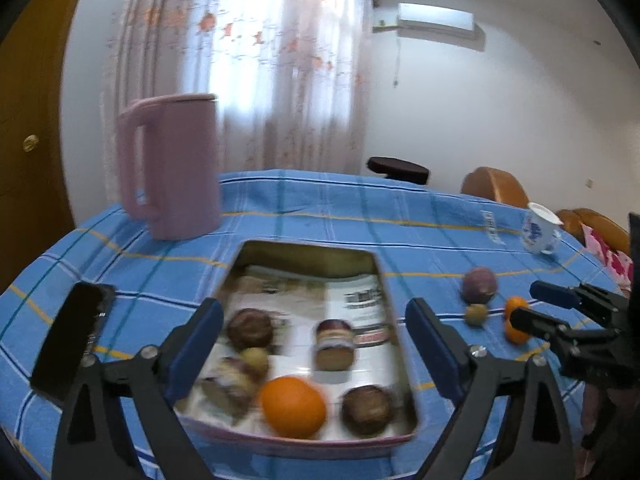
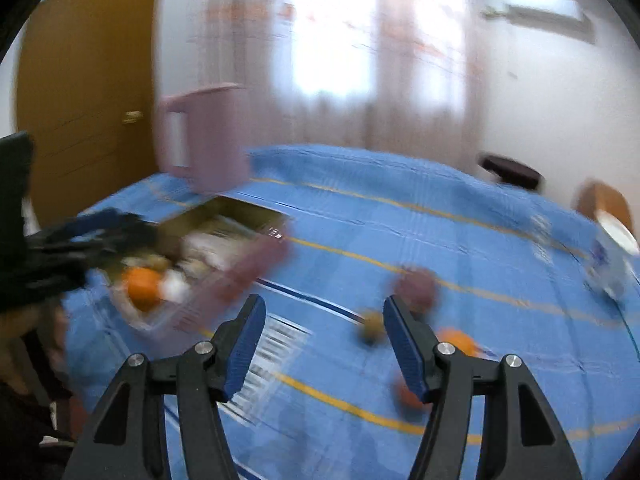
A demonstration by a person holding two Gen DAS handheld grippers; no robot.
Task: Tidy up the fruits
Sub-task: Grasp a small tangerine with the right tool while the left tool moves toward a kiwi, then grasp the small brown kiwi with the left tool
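A metal tray (image 1: 308,258) lined with newspaper holds a big orange (image 1: 292,406) and several dark purple and brown fruits. My left gripper (image 1: 316,312) hangs open just above the tray with nothing between its fingers. To the right, on the blue checked cloth, lie a purple fruit (image 1: 479,290), a small green fruit (image 1: 476,315) and two small oranges (image 1: 516,306). In the blurred right wrist view my right gripper (image 2: 325,304) is open and empty over bare cloth. The green fruit (image 2: 372,326), purple fruit (image 2: 416,286) and an orange (image 2: 458,340) lie around its right finger.
A pink jug (image 1: 172,168) stands behind the tray at the left. A black phone (image 1: 72,340) lies left of the tray. A white and blue cup (image 1: 540,232) sits at the far right, with a dark stool (image 1: 398,168) and brown chairs beyond the table.
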